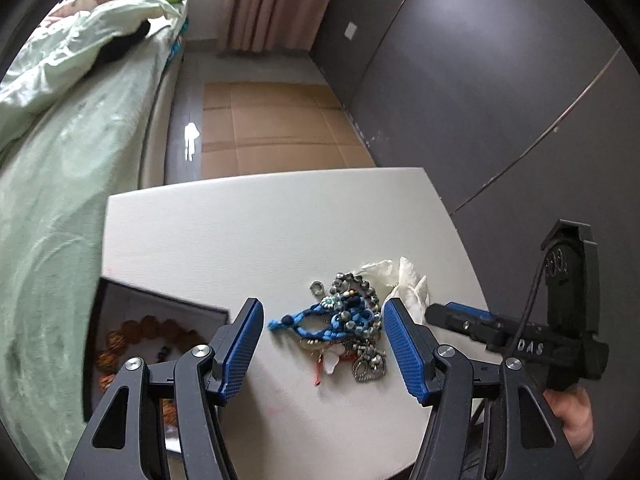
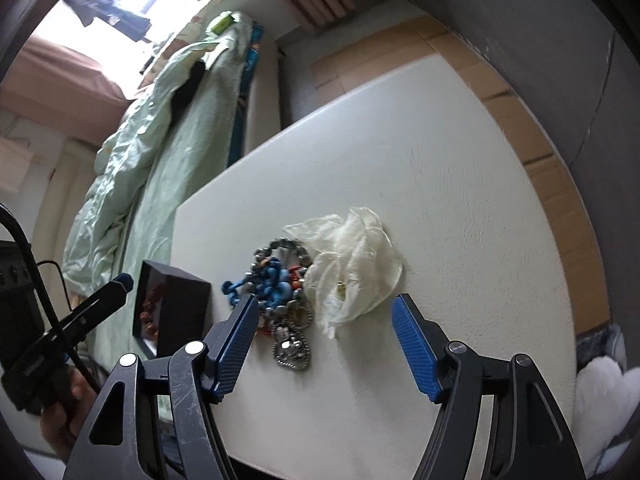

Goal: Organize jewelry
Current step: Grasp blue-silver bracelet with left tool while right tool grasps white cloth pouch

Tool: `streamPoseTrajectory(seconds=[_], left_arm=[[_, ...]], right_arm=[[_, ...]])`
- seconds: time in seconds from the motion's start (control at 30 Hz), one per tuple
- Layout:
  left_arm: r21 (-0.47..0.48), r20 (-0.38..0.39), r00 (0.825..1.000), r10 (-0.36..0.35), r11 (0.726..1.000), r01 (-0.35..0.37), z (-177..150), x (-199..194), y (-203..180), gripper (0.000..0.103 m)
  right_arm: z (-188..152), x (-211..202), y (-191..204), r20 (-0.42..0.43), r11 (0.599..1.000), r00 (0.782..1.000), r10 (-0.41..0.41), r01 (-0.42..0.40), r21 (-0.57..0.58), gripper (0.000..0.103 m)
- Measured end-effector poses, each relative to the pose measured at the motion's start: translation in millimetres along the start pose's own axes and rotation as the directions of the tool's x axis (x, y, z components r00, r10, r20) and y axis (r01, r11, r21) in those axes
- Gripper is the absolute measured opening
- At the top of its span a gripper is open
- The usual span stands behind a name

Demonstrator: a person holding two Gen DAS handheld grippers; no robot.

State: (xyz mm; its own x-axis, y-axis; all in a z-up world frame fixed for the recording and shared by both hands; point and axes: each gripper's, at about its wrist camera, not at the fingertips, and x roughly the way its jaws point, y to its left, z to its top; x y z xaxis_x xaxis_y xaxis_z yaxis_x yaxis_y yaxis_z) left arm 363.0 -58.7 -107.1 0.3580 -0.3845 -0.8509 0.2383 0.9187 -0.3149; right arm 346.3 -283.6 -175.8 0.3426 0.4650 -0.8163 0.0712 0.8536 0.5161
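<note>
Both grippers are hovering wide open over the white table (image 1: 248, 232). The left gripper (image 1: 323, 346) is framing the jewelry pile (image 1: 346, 320), which is lying beside a white cloth (image 2: 356, 256). The right gripper (image 2: 322, 340) is waiting near it. A black box (image 2: 172, 312) is sitting on the left.

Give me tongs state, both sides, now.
Left tongs: open, holding nothing, poised over the jewelry pile.
Right tongs: open, holding nothing, near the white cloth.

White table (image 1: 260, 232): jewelry pile (image 1: 348, 320), cloth (image 1: 404, 280), box (image 1: 160, 320).
</note>
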Motion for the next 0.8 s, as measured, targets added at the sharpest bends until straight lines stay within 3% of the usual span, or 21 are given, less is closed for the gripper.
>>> streamPoseTrajectory(seconds=[0.13,0.37,0.47,0.5,0.8], left_arm=[[-0.004,-0.029,1.000,0.006,1.000,-0.006,6,19,-5,0.061],[-0.048,-0.078,0.996,-0.050,0.998,0.047,5,44,3,0.049],[-0.064,-0.093,0.994,-0.062,0.996,0.056,7,51,4,0.049],[-0.069,-0.098,0.993,-0.064,0.996,0.058,7,54,4,0.048],[-0.042,-0.146,0.987,-0.074,0.997,0.068,-1,73,-13,0.030]], right_arm=[[2,10,3,-0.003,1.000,1.000,-0.025,0.025,-0.005,0.069],[7,28,4,-0.013,0.996,0.996,-0.085,0.085,-0.027,0.065],[10,33,2,-0.012,0.993,0.993,-0.114,0.113,-0.045,0.031],[11,37,-2,-0.037,0.994,0.993,-0.108,0.107,-0.035,0.007],[14,8,-10,0.053,0.999,0.998,-0.039,0.039,0.004,0.004]])
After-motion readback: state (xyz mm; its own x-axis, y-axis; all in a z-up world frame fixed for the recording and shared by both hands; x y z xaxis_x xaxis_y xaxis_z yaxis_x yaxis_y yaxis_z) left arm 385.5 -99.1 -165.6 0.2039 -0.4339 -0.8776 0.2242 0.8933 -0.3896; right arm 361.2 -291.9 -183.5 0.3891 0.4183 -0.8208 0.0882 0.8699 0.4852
